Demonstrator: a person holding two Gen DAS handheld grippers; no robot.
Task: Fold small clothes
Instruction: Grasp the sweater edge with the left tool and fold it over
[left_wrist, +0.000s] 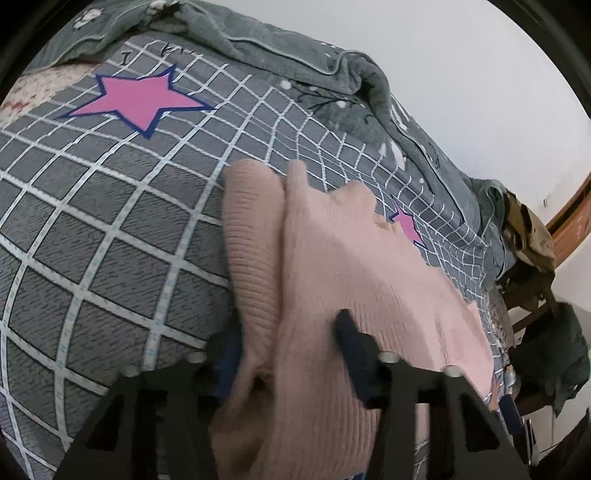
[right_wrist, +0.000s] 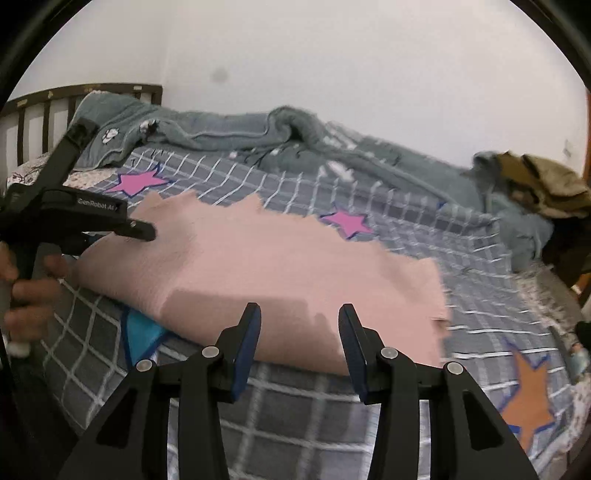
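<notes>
Left wrist view: my left gripper has closed on a bunched fold of the pink knit sweater, which drapes over the jaws and spreads out onto the grid-patterned bedsheet. It looks soft, light and stretchy, so I judge it will sag unless held by an edge.

Right wrist view: my right gripper stands partly open and empty, just short of the sweater's near hem, the likely place to pinch.
</notes>
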